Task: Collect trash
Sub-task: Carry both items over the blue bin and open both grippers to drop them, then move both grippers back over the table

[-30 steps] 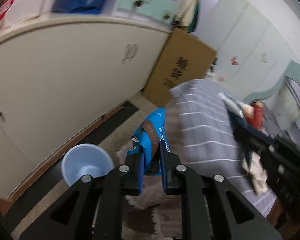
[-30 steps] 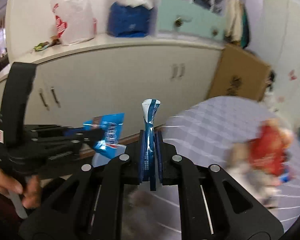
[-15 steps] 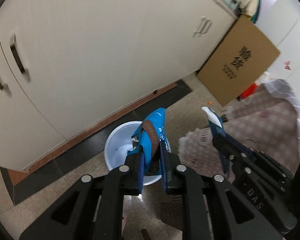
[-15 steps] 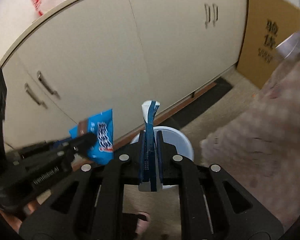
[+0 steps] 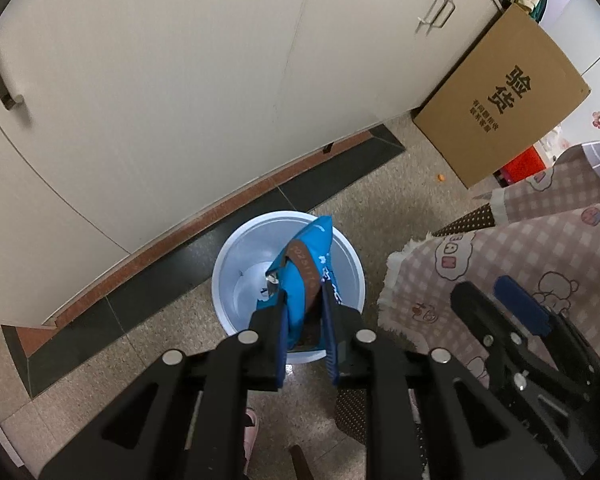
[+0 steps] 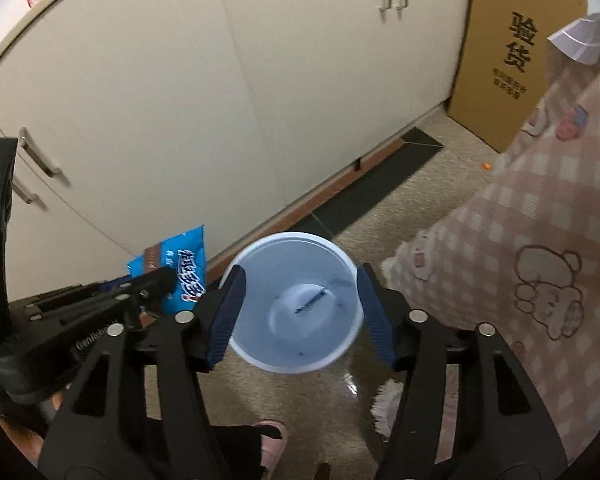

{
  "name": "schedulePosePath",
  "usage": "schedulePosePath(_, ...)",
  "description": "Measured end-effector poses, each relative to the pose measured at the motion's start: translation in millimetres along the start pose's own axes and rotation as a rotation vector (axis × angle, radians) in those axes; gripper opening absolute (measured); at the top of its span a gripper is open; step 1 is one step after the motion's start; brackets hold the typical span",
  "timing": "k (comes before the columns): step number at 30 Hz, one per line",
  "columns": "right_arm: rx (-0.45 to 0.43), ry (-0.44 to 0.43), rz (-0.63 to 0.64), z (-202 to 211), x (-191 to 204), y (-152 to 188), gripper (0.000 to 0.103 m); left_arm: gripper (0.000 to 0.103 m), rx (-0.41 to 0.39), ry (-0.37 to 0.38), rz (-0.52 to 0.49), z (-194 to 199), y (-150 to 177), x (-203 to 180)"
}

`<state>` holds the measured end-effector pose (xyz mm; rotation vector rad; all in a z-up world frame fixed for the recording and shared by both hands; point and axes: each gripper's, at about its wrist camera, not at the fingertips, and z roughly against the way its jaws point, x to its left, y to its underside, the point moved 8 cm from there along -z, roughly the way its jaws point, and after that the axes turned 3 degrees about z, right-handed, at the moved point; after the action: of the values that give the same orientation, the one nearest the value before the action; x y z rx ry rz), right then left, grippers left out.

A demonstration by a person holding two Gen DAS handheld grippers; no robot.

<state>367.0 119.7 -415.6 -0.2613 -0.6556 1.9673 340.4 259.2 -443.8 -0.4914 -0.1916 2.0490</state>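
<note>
Over the pale blue bin (image 6: pixel 296 300) our right gripper (image 6: pixel 298 312) has just sprung wide, empty. Our left gripper (image 5: pixel 304 332) pinches a blue snack wrapper (image 5: pixel 304 276). Its print blurs; the dark strip (image 6: pixel 311 300) inside the bin is unreadable.

Speckled tile floor (image 5: pixel 340 208) with a dark border strip along the cabinet base. A white bin (image 6: pixel 296 300) stands on it just off the strip. Right of the bin, a checked blanket (image 6: pixel 540 280) reaches the floor. Beyond it, a cardboard box (image 5: pixel 500 92) stands against the cabinet.

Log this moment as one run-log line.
left gripper: shut on blue wrapper over white bin | right gripper: jaws just opened, empty | dark wrapper: lying in bin
</note>
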Motion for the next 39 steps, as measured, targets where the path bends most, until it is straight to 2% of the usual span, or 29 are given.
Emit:
schedulePosePath(11,-0.014,0.076,-0.028,-3,-26,10,0.063,0.017,0.038,-0.028,-0.039,-27,-7,-20)
schedulePosePath(12,-0.021,0.077,-0.031,-2,-28,10,0.063,0.02,0.04,-0.029,-0.041,-29,-8,-22)
schedulePosePath(14,-0.027,0.077,-0.037,-1,-31,10,0.063,0.036,0.04,-0.03,-0.043,-33,-9,-25)
schedulePosePath(15,-0.03,0.081,-0.042,0,-34,10,0.064,0.054,0.039,-0.033,-0.041,-34,-9,-25)
schedulePosePath(16,-0.03,0.08,-0.045,0,-34,11,0.064,0.064,0.036,-0.039,-0.037,-35,-9,-24)
schedulePosePath(21,-0.014,0.071,-0.067,-1,-42,15,0.064,0.064,0.073,-0.049,-0.035,-43,-2,-23)
schedulePosePath(25,-0.01,0.068,-0.072,2,-42,16,0.064,0.064,0.068,-0.06,-0.019,-38,0,-20)
schedulePosePath(33,-0.033,0.036,-0.075,28,-25,11,0.064,0.065,-0.006,-0.046,-0.002,13,3,-15)
schedulePosePath(36,-0.061,-0.004,-0.08,48,-13,3,0.064,0.065,-0.085,-0.061,0.022,56,5,-6)
schedulePosePath(39,-0.127,-0.048,-0.059,88,9,-12,0.064,0.066,-0.187,-0.078,0.049,102,4,2)
